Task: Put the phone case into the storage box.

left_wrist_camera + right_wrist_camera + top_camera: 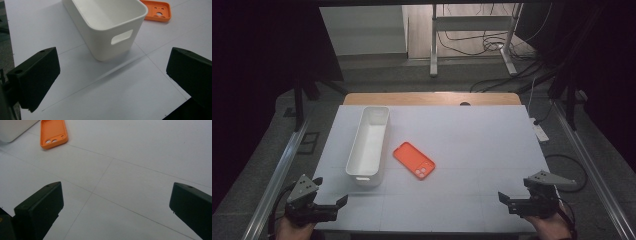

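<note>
A long white bin (368, 145) (107, 25) with a slot handle in its near end lies on the white table top (472, 150), left of centre. An orange phone case (414, 160) (157, 10) (53, 133) rests flat just to the bin's right, camera holes toward me. My left gripper (330, 191) (112, 72) hovers at the near left corner, open and empty, pointing at the bin's near end. My right gripper (515, 190) (116, 205) hangs over the near right corner, also open and empty, well away from the case.
A corner of the white bin (11, 128) appears at the top left of the right gripper view. Beyond the table's wooden back edge (432, 98) stand a metal frame (472, 30) and loose cables (492, 42) on the floor. Rails (277, 170) run along both sides.
</note>
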`<control>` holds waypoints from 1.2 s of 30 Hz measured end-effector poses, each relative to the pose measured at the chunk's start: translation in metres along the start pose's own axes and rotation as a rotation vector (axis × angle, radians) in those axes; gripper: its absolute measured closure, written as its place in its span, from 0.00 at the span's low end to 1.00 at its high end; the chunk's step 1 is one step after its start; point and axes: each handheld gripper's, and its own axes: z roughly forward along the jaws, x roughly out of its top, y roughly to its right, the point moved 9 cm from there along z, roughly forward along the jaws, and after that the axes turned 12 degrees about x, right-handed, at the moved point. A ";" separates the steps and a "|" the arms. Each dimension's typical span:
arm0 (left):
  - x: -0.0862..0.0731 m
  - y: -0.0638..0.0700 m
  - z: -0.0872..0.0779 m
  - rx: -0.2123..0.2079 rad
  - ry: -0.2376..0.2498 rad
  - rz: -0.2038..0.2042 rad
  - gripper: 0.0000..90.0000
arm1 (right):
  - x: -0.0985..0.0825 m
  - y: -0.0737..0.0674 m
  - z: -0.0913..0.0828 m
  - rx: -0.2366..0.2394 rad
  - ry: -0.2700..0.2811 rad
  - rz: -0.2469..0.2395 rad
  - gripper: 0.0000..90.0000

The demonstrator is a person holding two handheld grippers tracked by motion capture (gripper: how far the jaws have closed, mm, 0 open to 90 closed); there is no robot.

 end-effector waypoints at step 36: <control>0.000 0.001 -0.001 -0.067 0.007 -0.022 0.00 | 0.007 -0.008 0.013 0.033 -0.052 -0.050 0.00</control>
